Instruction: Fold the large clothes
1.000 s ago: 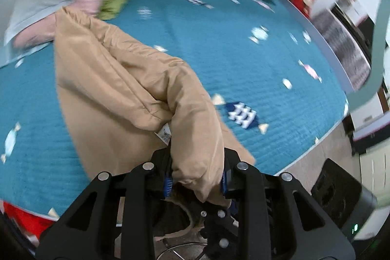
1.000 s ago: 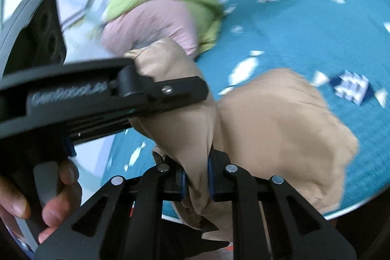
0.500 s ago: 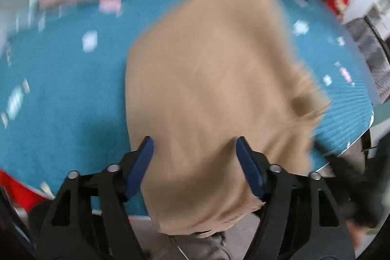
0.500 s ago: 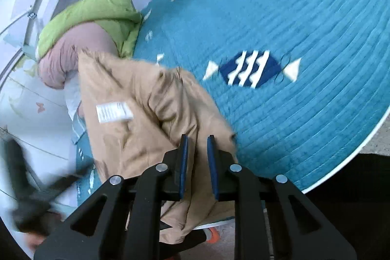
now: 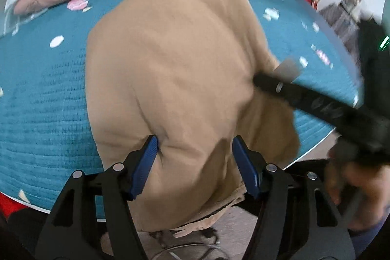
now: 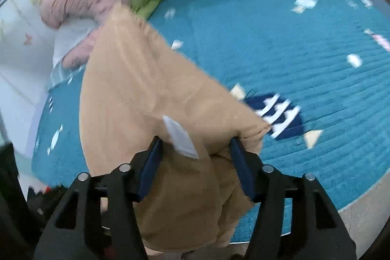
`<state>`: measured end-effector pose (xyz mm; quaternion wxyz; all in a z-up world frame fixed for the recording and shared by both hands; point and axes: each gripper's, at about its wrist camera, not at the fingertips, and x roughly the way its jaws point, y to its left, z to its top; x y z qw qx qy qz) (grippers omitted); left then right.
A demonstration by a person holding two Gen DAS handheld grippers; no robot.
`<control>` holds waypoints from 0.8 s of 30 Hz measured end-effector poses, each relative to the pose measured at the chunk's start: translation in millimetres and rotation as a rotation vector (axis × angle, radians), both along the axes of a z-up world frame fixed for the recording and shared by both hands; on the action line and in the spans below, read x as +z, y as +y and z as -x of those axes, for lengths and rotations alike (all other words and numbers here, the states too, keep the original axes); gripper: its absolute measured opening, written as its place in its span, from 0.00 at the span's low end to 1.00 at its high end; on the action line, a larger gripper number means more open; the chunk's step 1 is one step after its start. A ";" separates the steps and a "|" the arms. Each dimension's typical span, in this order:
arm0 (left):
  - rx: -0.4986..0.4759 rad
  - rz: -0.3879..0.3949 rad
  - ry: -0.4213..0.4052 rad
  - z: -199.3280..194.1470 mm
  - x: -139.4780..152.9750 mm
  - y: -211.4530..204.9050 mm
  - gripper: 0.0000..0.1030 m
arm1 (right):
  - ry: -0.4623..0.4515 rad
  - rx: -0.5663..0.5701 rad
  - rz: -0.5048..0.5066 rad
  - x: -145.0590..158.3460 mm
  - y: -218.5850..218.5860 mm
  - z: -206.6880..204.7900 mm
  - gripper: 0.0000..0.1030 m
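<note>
Well, on the blue bed cover (image 5: pixel 43 94), had the tan coat (image 5: pixel 170 65) lying lumpy, bottom part hung past the near edge. Held left gripper (image 5: pixel 195 141) and right gripper (image 6: pixel 196 141) wide apart, gripping nothing. Could have slid to the floor, pulled by that hanging part.

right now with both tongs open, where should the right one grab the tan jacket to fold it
Probably the puffy corner at the jacket's right edge, just past the right tongs, coming in from the bed's near edge. The tan jacket lies spread on the teal quilt with its near end hanging over the edge, and that corner bunches into a thick roll beside the white care label, easy to pinch.
</note>
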<state>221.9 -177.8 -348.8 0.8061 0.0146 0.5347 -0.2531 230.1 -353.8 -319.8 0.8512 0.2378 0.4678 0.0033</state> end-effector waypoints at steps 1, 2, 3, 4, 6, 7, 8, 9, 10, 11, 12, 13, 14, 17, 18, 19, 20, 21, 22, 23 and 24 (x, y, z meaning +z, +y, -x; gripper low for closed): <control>0.022 0.038 -0.007 -2.5 7.0 5.0 0.63 | 0.016 -0.018 0.006 -3.3 -5.8 0.9 0.16; 0.041 0.066 -0.019 -4.4 13.5 11.5 0.63 | 0.033 -0.036 0.024 -6.5 -11.2 2.2 0.14; 0.062 0.089 -0.038 -5.9 20.2 19.8 0.65 | 0.042 -0.051 0.040 -9.3 -13.9 3.1 0.14; 0.091 0.099 -0.061 -7.3 26.3 29.3 0.72 | 0.058 -0.069 0.051 -13.6 -18.8 5.7 0.14; 0.135 0.089 -0.067 -11.9 27.4 40.6 0.75 | 0.099 -0.102 0.030 -24.9 -29.1 11.5 0.14; 0.139 0.084 -0.048 -15.3 22.5 43.7 0.75 | 0.118 -0.122 0.020 -31.1 -33.3 15.0 0.17; 0.152 0.053 -0.005 -21.7 9.1 46.7 0.75 | 0.135 -0.148 0.013 -36.7 -37.4 19.4 0.21; 0.167 0.025 0.020 -25.0 -0.6 47.6 0.75 | 0.142 -0.166 0.004 -39.9 -40.5 21.5 0.28; 0.167 0.017 0.050 -26.1 -12.2 47.2 0.75 | 0.151 -0.187 -0.021 -44.7 -45.6 24.9 0.36; 0.163 0.022 0.072 -25.3 -19.1 45.3 0.75 | 0.163 -0.203 -0.061 -49.7 -51.4 28.6 0.39; 0.170 0.024 0.093 -24.3 -27.5 44.6 0.75 | 0.171 -0.212 -0.107 -53.2 -56.4 31.4 0.49; 0.184 0.028 0.102 -23.8 -32.7 44.8 0.75 | 0.172 -0.225 -0.175 -57.6 -63.6 36.4 0.56; 0.193 0.033 0.104 -24.5 -35.6 46.2 0.75 | 0.181 -0.243 -0.237 -62.7 -70.9 43.0 0.61; 0.206 0.069 0.132 -30.4 -39.9 49.4 0.75 | 0.224 -0.269 -0.361 -71.3 -80.8 59.7 0.73; 0.205 0.068 0.131 -31.3 -39.8 49.9 0.75 | 0.227 -0.271 -0.372 -72.0 -80.6 63.8 0.75; 0.201 0.062 0.124 -31.8 -38.6 48.8 0.75 | 0.231 -0.263 -0.386 -73.3 -78.8 67.4 0.77; 0.198 0.059 0.122 -32.2 -38.0 48.2 0.75 | 0.235 -0.244 -0.415 -76.5 -76.5 70.1 0.77; 0.199 0.060 0.122 -33.6 -37.5 48.0 0.75 | 0.235 -0.238 -0.437 -78.2 -73.3 72.3 0.77; 0.205 0.073 0.129 -33.9 -37.1 49.2 0.75 | 0.233 -0.239 -0.460 -82.2 -73.0 74.7 0.79; 0.212 0.085 0.137 -34.2 -36.8 50.6 0.75 | 0.225 -0.236 -0.485 -88.4 -73.2 76.2 0.80; 0.217 0.098 0.139 -34.6 -36.0 52.3 0.75 | 0.217 -0.238 -0.498 -91.5 -74.6 76.8 0.83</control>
